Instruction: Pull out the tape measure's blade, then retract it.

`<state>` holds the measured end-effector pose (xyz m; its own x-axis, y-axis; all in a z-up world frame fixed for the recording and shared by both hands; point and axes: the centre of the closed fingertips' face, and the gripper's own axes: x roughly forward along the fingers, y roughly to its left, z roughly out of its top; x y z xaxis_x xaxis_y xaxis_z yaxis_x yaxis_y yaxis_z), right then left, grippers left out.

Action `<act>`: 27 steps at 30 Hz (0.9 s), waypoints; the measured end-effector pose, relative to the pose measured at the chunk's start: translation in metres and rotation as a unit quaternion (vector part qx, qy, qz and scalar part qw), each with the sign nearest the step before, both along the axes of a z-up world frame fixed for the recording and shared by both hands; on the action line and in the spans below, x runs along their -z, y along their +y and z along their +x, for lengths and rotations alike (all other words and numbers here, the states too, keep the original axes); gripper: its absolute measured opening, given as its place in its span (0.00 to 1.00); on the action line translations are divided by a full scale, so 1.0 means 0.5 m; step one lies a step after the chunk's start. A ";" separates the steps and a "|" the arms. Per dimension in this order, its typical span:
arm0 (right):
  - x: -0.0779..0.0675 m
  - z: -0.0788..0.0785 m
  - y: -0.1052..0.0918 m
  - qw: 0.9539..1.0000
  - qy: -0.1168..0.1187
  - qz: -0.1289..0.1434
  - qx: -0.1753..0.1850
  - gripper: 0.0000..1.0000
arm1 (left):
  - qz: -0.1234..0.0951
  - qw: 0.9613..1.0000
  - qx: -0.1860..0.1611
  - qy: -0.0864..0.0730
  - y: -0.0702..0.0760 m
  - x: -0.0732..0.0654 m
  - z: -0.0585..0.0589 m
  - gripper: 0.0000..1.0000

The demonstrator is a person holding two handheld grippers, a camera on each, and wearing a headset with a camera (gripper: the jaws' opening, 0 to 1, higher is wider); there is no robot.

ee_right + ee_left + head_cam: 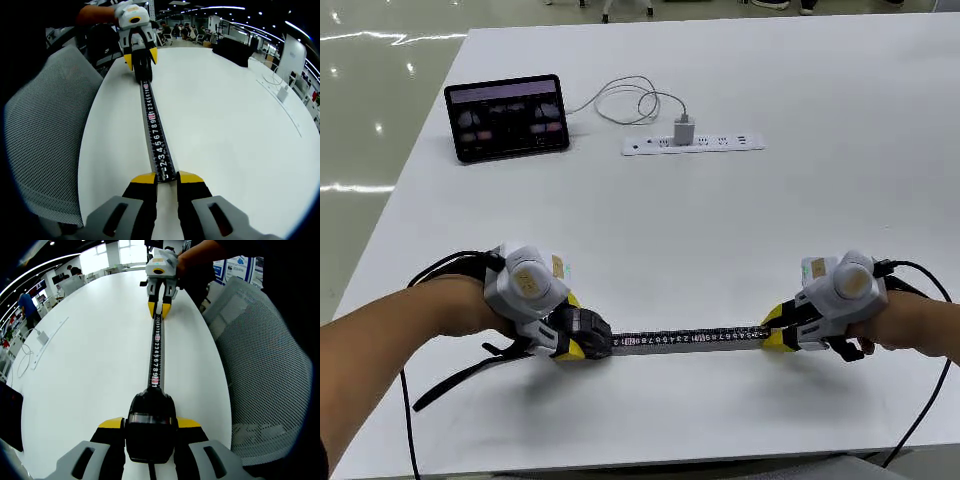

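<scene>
The left hand-held gripper (150,424) clamped its yellow-tipped jaws on the black plastic tape measure case (150,407). The numbered steel blade (156,350) ran across the white counter (100,365) to the right hand-held gripper (160,310), which pinched its end. A grey mesh chair (265,380) stood beside the counter.

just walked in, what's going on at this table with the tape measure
A person is working two handheld grippers on a white table. The left gripper has its jaws shut on the tape measure case, and the right gripper pinches the end of the blade. The blade lies stretched out flat between them, numbers up.
</scene>
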<state>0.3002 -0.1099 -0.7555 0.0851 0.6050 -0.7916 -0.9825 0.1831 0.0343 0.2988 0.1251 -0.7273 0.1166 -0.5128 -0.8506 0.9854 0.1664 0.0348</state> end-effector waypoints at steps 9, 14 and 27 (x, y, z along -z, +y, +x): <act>-0.002 0.003 -0.011 1.000 0.000 -0.001 0.002 0.10 | 0.000 1.000 -0.002 0.000 0.000 0.001 0.001 0.33; -0.002 0.004 -0.014 1.000 0.002 0.001 0.005 0.10 | 0.000 1.000 -0.002 0.000 0.000 0.001 0.000 0.33; 0.004 0.009 -0.025 1.000 0.001 0.000 0.007 0.10 | 0.000 1.000 -0.002 0.000 0.000 0.001 0.000 0.33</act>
<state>0.3045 -0.1223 -0.7572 0.0923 0.6031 -0.7923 -0.9797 0.1973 0.0360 0.2985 0.1253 -0.7279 0.1176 -0.5120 -0.8509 0.9849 0.1697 0.0340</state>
